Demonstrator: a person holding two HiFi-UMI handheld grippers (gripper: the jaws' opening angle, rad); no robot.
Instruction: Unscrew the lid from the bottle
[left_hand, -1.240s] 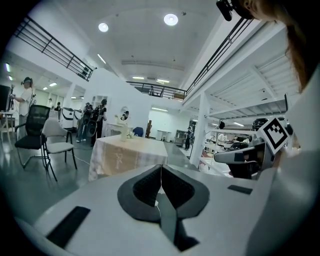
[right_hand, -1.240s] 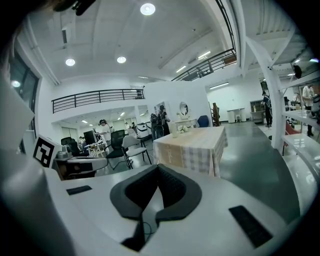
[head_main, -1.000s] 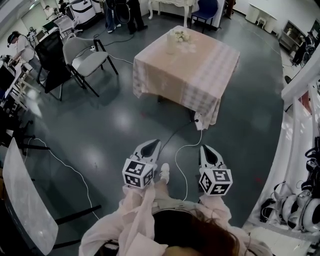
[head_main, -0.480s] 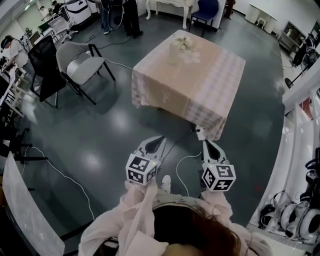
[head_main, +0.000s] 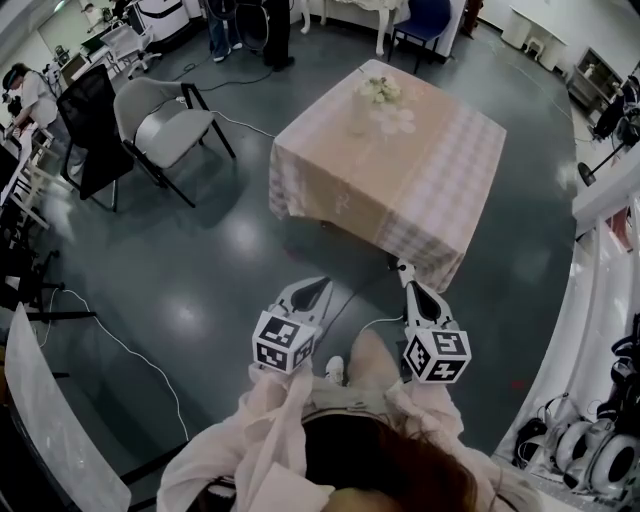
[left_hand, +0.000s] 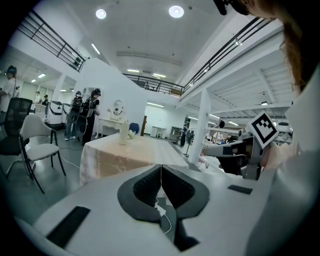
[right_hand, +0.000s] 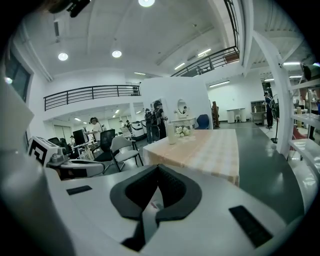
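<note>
While the table (head_main: 400, 190) lies ahead, the left gripper (left_hand: 161, 170) and right gripper (right_hand: 157, 169) are held side by side short of its near edge. Their jaws are pressed fully together and empty, presumably for the approach. The bottle (right_hand: 171, 133) stands upright near the table's far edge beside flowers (right_hand: 183, 131), its long axis vertical and its top upward.

Big white hall w/ dark glossy floor (head_main: 200, 260), white cables (head_main: 122, 345) trailing across it. Square table (head_main: 400, 190) in pale checked cloth stands mid-room, w/ a grey chair (head_main: 165, 120) & a black chair (head_main: 90, 110) nearby. Overhead: round ceiling lights (left_hand: 176, 11), a railed balcony (right_hand: 90, 92), and a white pillar (left_hand: 202, 125) running up.
</note>
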